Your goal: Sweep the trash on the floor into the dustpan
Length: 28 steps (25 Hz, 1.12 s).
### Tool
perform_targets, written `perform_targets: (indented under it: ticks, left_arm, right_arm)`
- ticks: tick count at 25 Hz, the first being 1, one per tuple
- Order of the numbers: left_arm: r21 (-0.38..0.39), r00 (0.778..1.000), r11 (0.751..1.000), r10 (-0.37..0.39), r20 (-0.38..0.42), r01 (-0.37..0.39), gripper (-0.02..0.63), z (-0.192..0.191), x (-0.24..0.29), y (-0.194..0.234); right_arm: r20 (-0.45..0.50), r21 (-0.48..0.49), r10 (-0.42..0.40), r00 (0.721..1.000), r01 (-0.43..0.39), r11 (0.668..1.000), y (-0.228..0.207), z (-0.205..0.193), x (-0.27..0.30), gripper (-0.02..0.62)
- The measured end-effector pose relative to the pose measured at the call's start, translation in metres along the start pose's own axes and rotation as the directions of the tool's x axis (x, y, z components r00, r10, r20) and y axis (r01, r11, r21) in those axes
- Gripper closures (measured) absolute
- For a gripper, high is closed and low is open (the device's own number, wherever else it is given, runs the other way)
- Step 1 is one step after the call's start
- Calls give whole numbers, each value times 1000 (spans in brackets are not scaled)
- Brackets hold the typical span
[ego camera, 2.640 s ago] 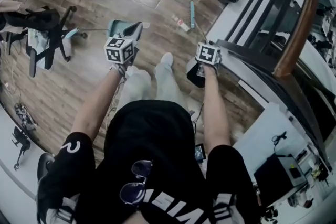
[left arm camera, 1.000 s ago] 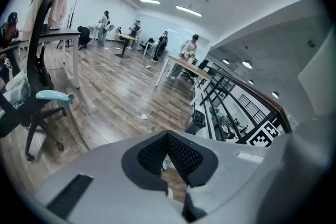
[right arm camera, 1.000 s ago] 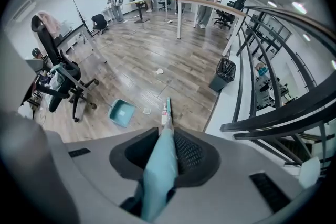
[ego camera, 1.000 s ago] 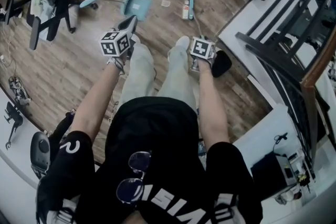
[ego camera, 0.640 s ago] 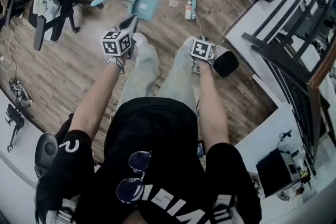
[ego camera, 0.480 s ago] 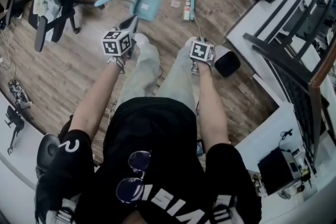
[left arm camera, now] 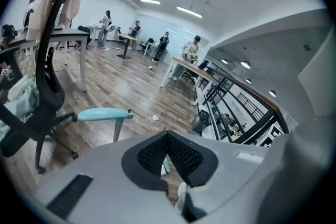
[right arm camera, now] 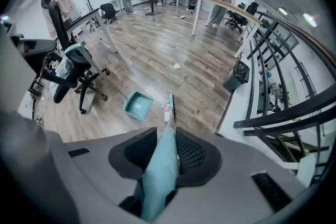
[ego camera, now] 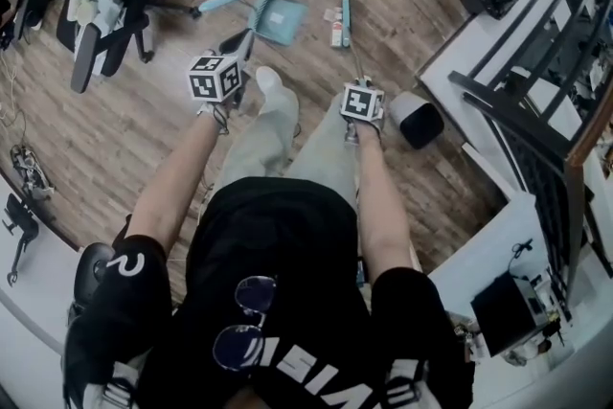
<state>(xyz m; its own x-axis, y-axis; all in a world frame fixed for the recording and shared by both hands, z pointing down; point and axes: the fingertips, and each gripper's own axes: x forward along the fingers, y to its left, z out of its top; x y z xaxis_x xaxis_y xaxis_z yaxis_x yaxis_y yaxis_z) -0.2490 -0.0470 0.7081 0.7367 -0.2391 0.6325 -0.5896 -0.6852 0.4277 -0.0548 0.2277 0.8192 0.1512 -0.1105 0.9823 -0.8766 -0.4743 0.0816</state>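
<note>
While the right gripper [right arm camera: 167, 147] clamps the teal broom handle [right arm camera: 159, 178], the left gripper [left arm camera: 169, 137] is closed and empty, near the dustpan [ego camera: 278, 18].

Large white block letters run across the chest of the person's black shirt [ego camera: 287, 244]. They appear upside down in the head view and are cut off by the picture's lower edge, so only a run like "ISI" can be made out. A white curled figure that looks like a "2" stands on the shirt's left sleeve [ego camera: 129, 265]. The left marker cube [ego camera: 215, 77] and the right marker cube [ego camera: 362, 102] carry only black-and-white square code patterns, and nothing in either gripper view is sharp enough to read.
</note>
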Motion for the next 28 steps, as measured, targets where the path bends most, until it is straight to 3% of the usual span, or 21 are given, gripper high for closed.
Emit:
perform_targets:
  ticks: [6, 9, 14, 16, 19, 25, 28]
  left_arm:
    - [-16, 1000, 1000, 11, 13, -11, 609, 2, -18, 23]
    - [-31, 1000, 999, 18, 23, -18, 607, 3, -27, 35]
    - [-54, 999, 998, 40, 33, -38, 607, 1, -39, 54]
    - [-63, 998, 997, 45, 38, -43, 609, -1, -43, 58]
    - [-74, 998, 996, 51, 49, -47, 607, -3, -49, 64]
    - [-85, 997, 995, 60, 56, -55, 608, -6, -57, 72]
    - [-85, 996, 995, 62, 60, -56, 609, -5, -62, 76]
  right_arm:
    - [-18, 50, 29, 999, -28, 998, 31, -3, -6, 495]
    - [-13, 109, 108, 994, -106, 988, 61, 0, -7, 495]
    - [-45, 96, 1, 999, 3, 995, 60, 5, -15, 495]
    - [-14, 147, 51, 999, -49, 988, 75, 12, -15, 494]
    - [106, 247, 214, 971, -234, 940, 118, 36, -14, 495]
    - [75, 340, 209, 975, -222, 914, 135, 34, -25, 509]
    - [105, 342, 245, 964, -266, 901, 151, 41, -32, 511]
